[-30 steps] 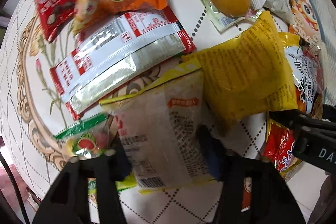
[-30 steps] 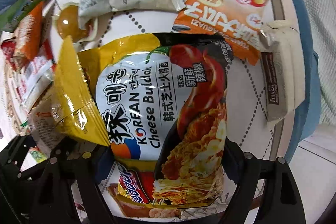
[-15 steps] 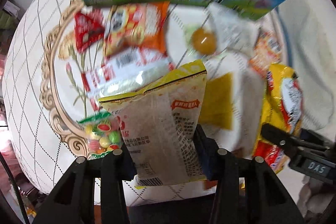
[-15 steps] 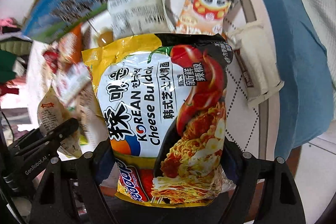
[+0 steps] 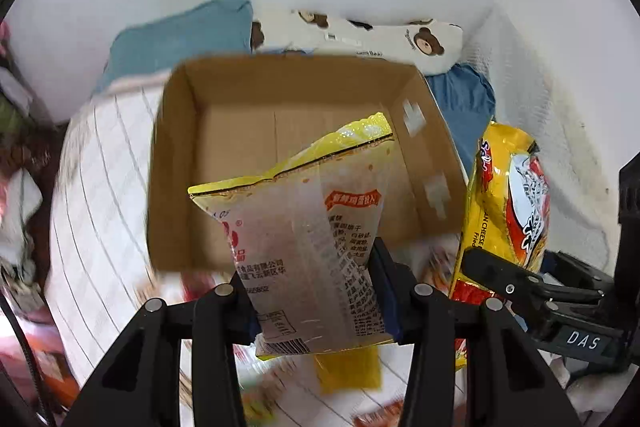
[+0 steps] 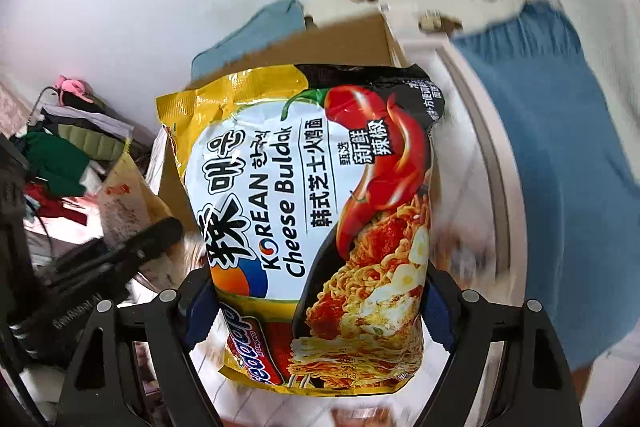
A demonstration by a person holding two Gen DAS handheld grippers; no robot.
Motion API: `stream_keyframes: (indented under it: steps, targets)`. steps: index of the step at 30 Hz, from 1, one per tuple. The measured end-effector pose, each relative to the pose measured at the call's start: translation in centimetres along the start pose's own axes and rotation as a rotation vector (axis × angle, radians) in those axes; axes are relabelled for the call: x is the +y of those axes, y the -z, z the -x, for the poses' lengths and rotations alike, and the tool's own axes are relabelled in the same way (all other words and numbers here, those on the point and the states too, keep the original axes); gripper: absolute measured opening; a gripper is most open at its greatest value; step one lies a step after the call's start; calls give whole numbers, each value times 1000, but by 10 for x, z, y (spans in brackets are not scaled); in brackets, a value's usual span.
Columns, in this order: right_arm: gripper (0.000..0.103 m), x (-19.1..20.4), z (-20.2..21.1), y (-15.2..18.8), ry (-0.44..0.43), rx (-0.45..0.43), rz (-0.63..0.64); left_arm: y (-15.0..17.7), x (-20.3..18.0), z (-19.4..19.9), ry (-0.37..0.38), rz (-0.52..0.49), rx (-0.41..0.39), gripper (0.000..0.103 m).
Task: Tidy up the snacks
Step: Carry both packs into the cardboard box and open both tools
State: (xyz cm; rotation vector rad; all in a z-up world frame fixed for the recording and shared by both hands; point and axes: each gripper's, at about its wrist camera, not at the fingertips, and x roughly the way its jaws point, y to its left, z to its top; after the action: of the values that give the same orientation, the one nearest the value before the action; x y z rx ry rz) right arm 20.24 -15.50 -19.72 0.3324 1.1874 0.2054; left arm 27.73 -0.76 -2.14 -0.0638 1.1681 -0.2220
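Bright, even daylight fills both views, with soft shadows. Glare glints off the noodle packet point(image 6: 316, 223) and the yellow snack bag point(image 5: 308, 247). Motion blur smears the cardboard box point(image 5: 180, 163) and lower edges; fisheye bending darkens every corner.

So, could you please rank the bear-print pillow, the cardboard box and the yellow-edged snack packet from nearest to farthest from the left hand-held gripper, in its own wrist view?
1. Yellow-edged snack packet: clamped in the left hand-held gripper.
2. Cardboard box: open, just ahead, behind the packet.
3. Bear-print pillow: beyond the box's far wall, by the white wall.
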Motion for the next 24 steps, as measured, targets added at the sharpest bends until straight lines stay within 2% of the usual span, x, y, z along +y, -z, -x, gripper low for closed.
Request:
stream_keyframes:
  steps: [3, 6, 8, 11, 15, 19, 20, 21, 22, 24]
  targets:
    - [86, 12, -32, -43, 28, 13, 17, -27, 15, -36, -25, 16, 21, 42]
    - [86, 25, -78, -77, 55, 57, 17, -48, 39, -76, -30, 52, 82, 42]
    - [86, 29, -102, -112, 77, 94, 16, -67, 51, -100, -36, 74, 131, 42]
    - [86, 40, -127, -153, 106, 139, 25, -88, 60, -125, -42, 89, 189, 43]
    - [86, 45, -160, -167, 122, 200, 31, -99, 62, -154, -35, 85, 257, 43]
    - [86, 45, -179, -172, 107, 244, 31, -107, 61, -166, -37, 87, 273, 44]
    - [89, 38, -183, -173, 108, 246, 38, -108, 61, -168, -39, 90, 275, 45]
    - [94, 37, -184, -175, 116, 242, 44, -108, 61, -170, -38, 91, 277, 54]
    - [99, 37, -184, -176, 125, 232, 54, -109, 61, -171, -28, 90, 275, 73]
    - [99, 38, -182, -178, 124, 224, 72, -112, 61, -172, -38, 89, 260, 98]
